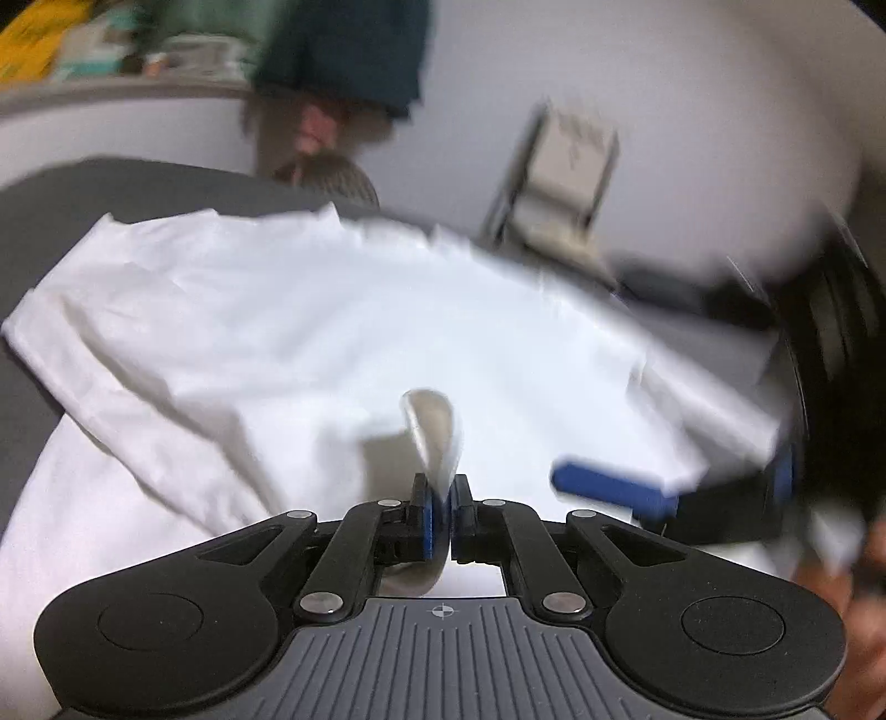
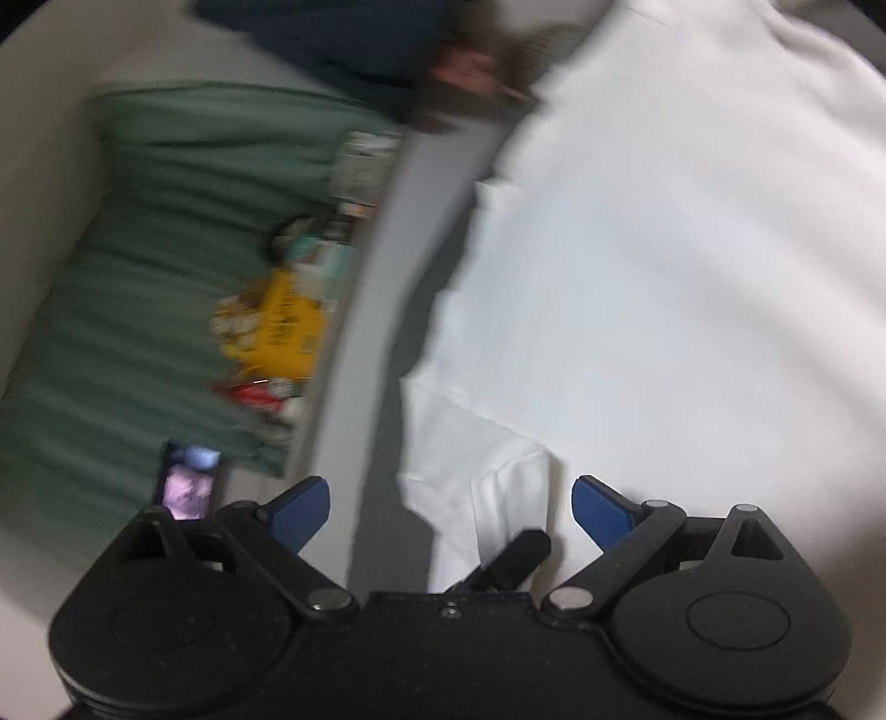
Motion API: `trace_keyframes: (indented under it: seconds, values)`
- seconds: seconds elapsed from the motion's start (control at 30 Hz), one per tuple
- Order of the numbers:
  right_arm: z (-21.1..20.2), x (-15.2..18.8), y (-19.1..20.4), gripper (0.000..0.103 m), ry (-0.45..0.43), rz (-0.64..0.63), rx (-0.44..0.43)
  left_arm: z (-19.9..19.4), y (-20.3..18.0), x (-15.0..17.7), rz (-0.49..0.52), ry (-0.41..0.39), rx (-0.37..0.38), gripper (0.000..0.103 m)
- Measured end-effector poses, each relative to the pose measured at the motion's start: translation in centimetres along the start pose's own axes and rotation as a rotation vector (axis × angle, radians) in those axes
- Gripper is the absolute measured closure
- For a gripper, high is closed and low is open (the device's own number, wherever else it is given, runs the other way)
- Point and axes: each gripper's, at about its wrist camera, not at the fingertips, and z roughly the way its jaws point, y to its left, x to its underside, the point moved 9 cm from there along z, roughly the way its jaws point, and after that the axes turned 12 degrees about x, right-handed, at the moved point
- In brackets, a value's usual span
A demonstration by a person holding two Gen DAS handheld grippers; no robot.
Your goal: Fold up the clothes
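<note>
A white garment [image 1: 304,310] lies crumpled across the dark grey table [image 1: 138,183]. My left gripper [image 1: 441,493] is shut on a raised fold of this white cloth, which curls up out of the blue pads. At the right of the left wrist view, a blue finger [image 1: 609,490] of my right gripper hovers over the garment's edge. In the right wrist view, my right gripper [image 2: 451,509] stands open above the white garment [image 2: 664,277]. A corner of cloth lies below the gap, and the pads do not press it. Both views are blurred.
A person in dark shorts [image 1: 343,50] stands behind the table. A grey folding object [image 1: 570,166] sits on the floor beyond it. Left of the table edge [image 2: 360,332] are a green cloth [image 2: 138,249], a yellow package [image 2: 282,327] and a lit phone screen [image 2: 188,487].
</note>
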Motion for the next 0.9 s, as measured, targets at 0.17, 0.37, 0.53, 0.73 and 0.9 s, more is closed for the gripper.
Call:
trace_keyframes:
  seconds: [0.17,0.37,0.53,0.73,0.9]
  values:
    - [3.0,0.0,-1.2,0.009,0.056,0.06,0.018,-1.1,-2.3,-0.2,0.236,0.07,-0.048,0.094]
    - [4.3,0.7,-0.2,0.018,0.062,-0.047,0.068,-5.4,-2.1,-0.3,0.353,0.101,-0.128,0.071]
    - [4.2,1.8,0.7,0.026,0.068,-0.161,0.109,-8.3,-0.3,0.0,0.34,0.031,-0.224,0.0]
    - [3.7,1.4,0.0,0.097,0.039,-0.151,0.115,-7.2,3.4,-0.6,0.129,-0.01,-0.202,0.0]
    - [-1.7,-1.6,3.8,0.099,-0.068,-0.109,-0.099,-6.0,5.6,0.2,0.089,-0.006,-0.227,0.0]
